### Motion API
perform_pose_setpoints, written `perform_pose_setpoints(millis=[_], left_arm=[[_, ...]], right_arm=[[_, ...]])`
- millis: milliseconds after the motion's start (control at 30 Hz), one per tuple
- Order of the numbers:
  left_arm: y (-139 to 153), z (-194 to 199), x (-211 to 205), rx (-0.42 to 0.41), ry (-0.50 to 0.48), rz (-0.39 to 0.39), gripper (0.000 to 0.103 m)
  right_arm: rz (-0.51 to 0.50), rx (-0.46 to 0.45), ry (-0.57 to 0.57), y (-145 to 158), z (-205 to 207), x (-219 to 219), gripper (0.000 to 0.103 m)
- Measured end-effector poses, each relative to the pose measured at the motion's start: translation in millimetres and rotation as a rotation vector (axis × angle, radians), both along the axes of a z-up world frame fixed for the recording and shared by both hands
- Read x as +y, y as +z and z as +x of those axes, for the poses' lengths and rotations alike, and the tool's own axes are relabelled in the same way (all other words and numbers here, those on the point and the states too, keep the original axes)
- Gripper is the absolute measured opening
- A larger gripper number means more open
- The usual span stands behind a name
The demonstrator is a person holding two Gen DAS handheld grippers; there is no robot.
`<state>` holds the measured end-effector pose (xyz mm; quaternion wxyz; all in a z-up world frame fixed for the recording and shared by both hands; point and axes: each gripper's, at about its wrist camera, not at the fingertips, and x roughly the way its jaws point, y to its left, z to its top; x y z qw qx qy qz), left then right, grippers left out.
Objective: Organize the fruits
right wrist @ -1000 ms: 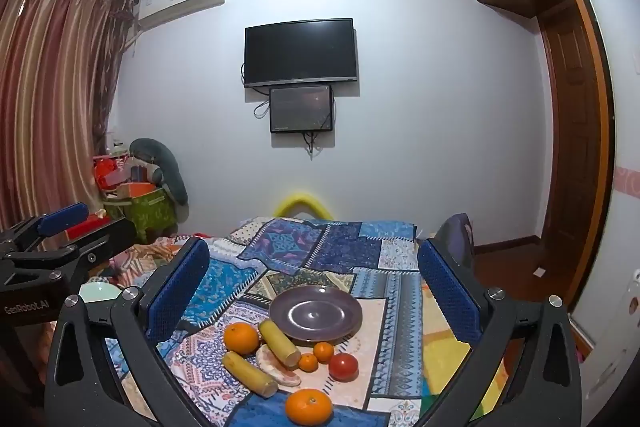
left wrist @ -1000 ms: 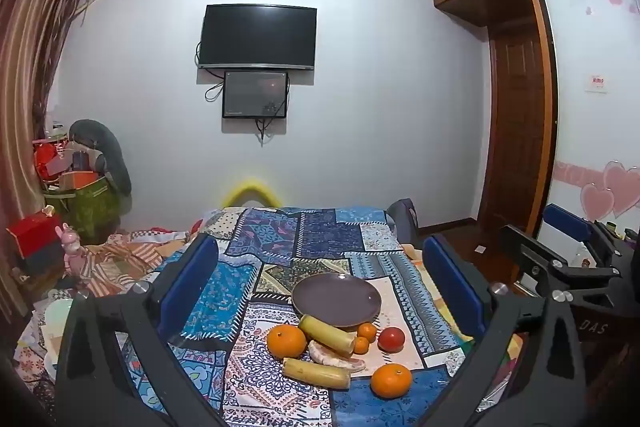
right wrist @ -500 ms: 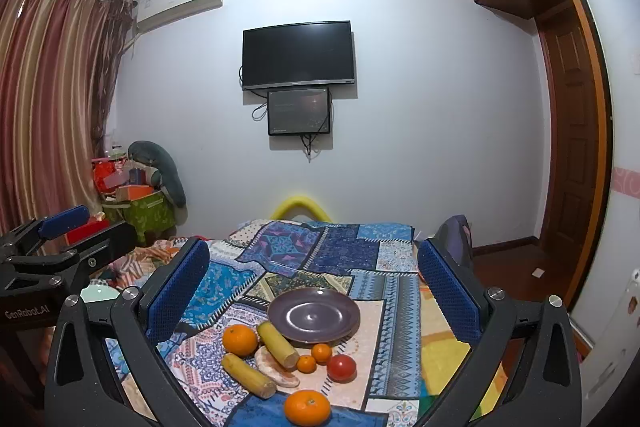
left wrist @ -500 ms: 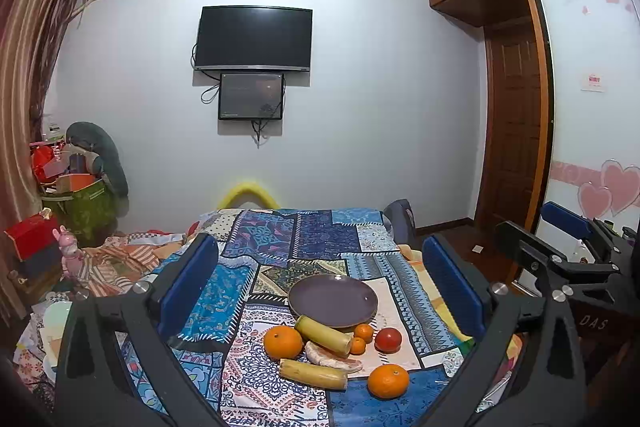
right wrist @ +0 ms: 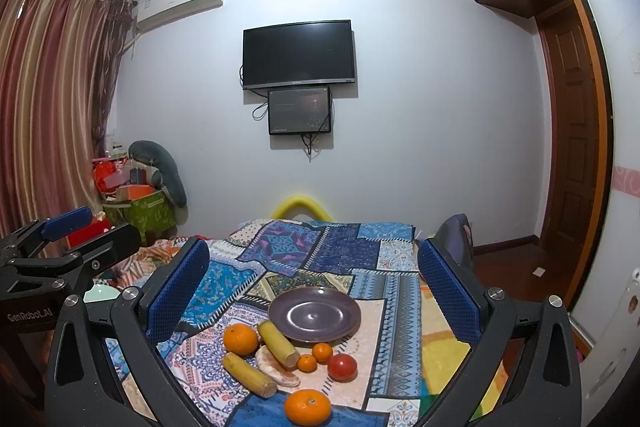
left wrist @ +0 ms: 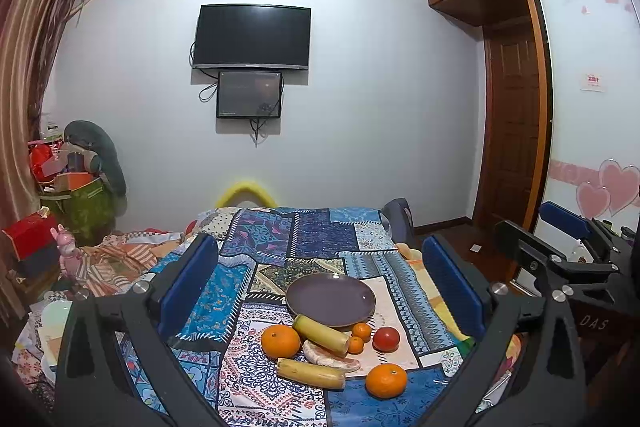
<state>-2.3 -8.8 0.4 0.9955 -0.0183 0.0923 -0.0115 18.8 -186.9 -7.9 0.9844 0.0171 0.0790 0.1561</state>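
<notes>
Fruit lies in a loose cluster on the patterned bed cover [right wrist: 304,259], just near of an empty purple plate [right wrist: 315,314]: two large oranges [right wrist: 240,339] [right wrist: 308,407], two small tangerines [right wrist: 322,352], a red tomato [right wrist: 342,367], two yellow stalk pieces [right wrist: 279,343] and a pale peeled segment [right wrist: 276,371] under them. Both the left tool [left wrist: 320,287] and right tool [right wrist: 314,287] hang above the bed with jaws spread wide, holding nothing, well apart from the fruit.

The likely step is a first pick. Starting with an outlying piece, such as the near orange or the tomato, looks wise, since the stalks overlap the segment and one stalk touches the plate rim. Round fruit may roll on soft cloth, so a centred, gentle close seems best.

What the pale segment is stays unclear, and its underside and the near bed edge are hidden behind the tool frames.
</notes>
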Motion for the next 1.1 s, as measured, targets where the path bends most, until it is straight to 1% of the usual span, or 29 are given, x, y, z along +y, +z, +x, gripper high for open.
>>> perform_pose_setpoints(millis=[1100], left_arm=[[-3.1,1.3,0.4,0.006,-0.009,-0.011,0.103]], right_arm=[[0.006,0.001,0.004,1.5,-2.7,1.0,0.103]])
